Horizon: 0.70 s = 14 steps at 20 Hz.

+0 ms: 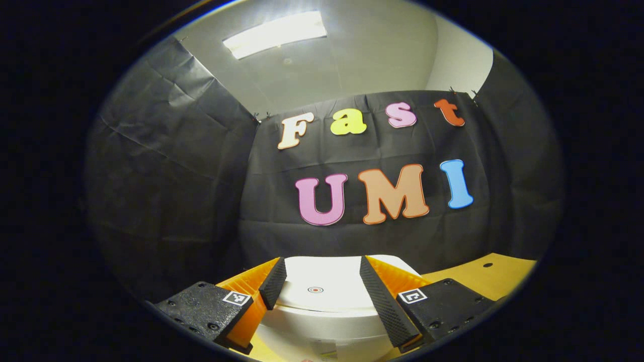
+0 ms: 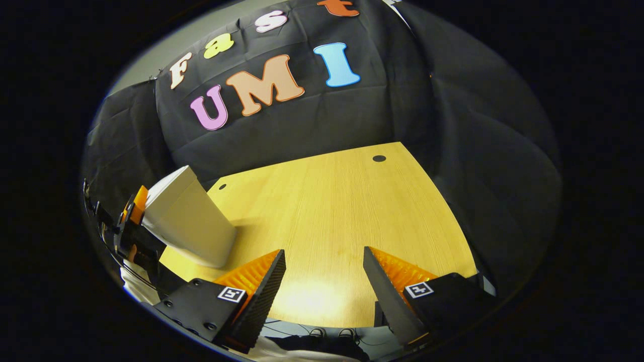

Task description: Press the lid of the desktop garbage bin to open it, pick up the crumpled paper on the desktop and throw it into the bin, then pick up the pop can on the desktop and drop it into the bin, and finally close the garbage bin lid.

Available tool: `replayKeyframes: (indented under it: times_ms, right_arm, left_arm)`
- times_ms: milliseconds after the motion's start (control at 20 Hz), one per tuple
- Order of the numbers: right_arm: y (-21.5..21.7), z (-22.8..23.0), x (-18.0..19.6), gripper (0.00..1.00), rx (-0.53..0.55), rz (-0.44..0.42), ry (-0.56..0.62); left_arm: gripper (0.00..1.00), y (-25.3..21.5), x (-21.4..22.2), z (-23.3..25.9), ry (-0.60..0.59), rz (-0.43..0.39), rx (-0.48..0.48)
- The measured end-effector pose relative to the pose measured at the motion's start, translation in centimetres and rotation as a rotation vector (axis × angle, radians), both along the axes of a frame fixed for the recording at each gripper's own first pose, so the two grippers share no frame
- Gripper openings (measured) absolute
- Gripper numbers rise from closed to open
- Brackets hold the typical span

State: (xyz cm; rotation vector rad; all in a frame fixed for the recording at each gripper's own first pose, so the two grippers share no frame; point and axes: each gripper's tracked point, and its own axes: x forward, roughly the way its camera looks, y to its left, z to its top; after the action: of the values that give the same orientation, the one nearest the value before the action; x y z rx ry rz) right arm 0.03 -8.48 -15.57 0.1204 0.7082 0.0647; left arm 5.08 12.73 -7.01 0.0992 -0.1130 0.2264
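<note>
1. The garbage bin (image 2: 188,221) looks like smooth white plastic, matt on its wall; its lid (image 1: 322,286) has a slight sheen.
2. The tabletop (image 2: 342,211) is pale wood with fine straight grain and a soft glare near its front edge.
3. The left gripper's fingers (image 1: 382,301) have rough, finely ribbed faces.

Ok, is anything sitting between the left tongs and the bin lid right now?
Nothing visible. In the left gripper view the left tongs are open, straddling the white bin's lid, with no object between the fingers and the lid. Whether the fingers touch the lid cannot be told.
</note>
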Motion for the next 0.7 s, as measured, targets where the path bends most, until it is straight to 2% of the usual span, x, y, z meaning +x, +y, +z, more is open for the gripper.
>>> replayKeyframes:
  times_ms: [150, 450, 500, 550, 700]
  right_arm:
    - [0.2, -0.8, -0.7, 0.99, -0.013, -0.001, 0.028]
    - [2.0, -1.4, -1.2, 0.99, -0.020, 0.029, 0.043]
    - [2.3, -1.4, -1.2, 0.94, -0.022, 0.037, 0.042]
    - [2.7, -1.4, -1.2, 0.99, -0.029, 0.047, 0.040]
    - [3.3, -0.8, -1.3, 0.99, -0.051, 0.071, 0.016]
  left_arm:
    - [0.91, -0.3, -0.5, -0.2, -0.053, -0.021, -0.009]
    - [0.92, -0.6, -0.5, -0.8, -0.046, -0.079, -0.056]
    - [0.92, -0.6, -0.6, -0.9, -0.044, -0.088, -0.068]
    - [0.92, -0.6, -0.6, -0.5, -0.058, -0.097, -0.055]
    - [0.92, -0.6, -0.1, -0.4, -0.039, -0.095, -0.043]
